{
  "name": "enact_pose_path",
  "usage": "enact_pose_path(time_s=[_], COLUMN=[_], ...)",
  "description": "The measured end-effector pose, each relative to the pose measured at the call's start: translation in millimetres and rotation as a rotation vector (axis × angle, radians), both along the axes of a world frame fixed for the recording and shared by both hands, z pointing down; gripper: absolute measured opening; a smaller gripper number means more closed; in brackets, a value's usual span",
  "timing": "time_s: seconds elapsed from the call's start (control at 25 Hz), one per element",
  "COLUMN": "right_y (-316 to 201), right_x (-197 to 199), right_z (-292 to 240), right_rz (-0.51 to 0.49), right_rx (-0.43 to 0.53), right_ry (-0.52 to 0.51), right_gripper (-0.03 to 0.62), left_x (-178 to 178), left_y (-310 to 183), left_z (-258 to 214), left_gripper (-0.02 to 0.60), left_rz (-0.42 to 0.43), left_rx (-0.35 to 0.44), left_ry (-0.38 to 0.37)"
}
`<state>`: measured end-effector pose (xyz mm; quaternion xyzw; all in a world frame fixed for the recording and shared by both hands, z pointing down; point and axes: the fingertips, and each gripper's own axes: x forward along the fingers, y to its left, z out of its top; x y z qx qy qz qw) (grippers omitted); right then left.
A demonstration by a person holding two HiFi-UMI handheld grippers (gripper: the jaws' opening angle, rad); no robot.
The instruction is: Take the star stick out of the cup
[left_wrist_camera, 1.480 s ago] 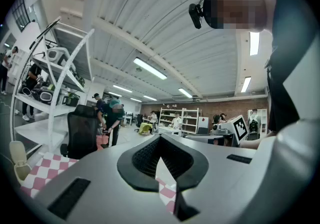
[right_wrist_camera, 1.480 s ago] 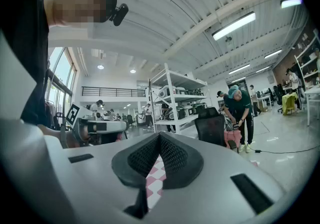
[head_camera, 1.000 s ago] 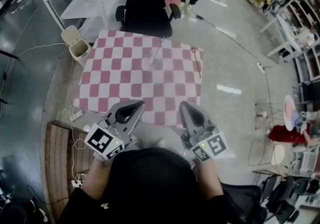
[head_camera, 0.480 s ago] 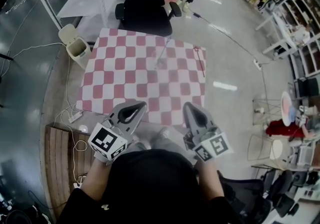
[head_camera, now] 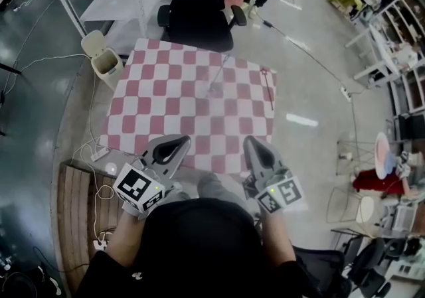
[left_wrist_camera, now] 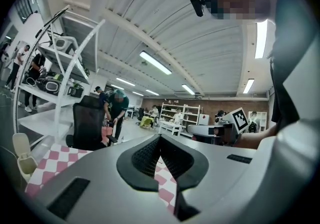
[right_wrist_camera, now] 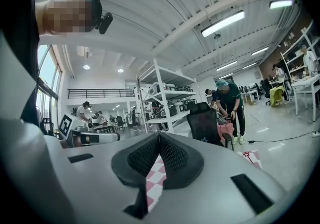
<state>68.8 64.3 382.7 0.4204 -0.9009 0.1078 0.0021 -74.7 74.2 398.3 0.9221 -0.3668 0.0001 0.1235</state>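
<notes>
Head view tells me nothing is done yet: left gripper (head_camera: 180, 141) and right gripper (head_camera: 252, 143) hover at the near edge of the checkered table (head_camera: 154, 119), jaws pressed together on nothing, well short of the faint mid-table cup (head_camera: 214, 89) where the star stick (head_camera: 224, 68) leans.

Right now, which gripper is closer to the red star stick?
Right. In the head view the right gripper is directly below the red star stick; the left gripper is to its lower left.
</notes>
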Motion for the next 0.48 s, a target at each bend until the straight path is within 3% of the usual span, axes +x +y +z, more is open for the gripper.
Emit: enact_pose_path(time_s=[0.48], right_y=[-61], right_x=[44], right_z=[14], right_rz=[-0.092], right_rx=[-0.020], right_ry=[-0.031], right_gripper=[0.015], left_x=[51], left_y=[-52], left_z=[3], left_gripper=[0.040], left_rz=[-0.074], left_rx=[-0.033], left_ry=[-0.012])
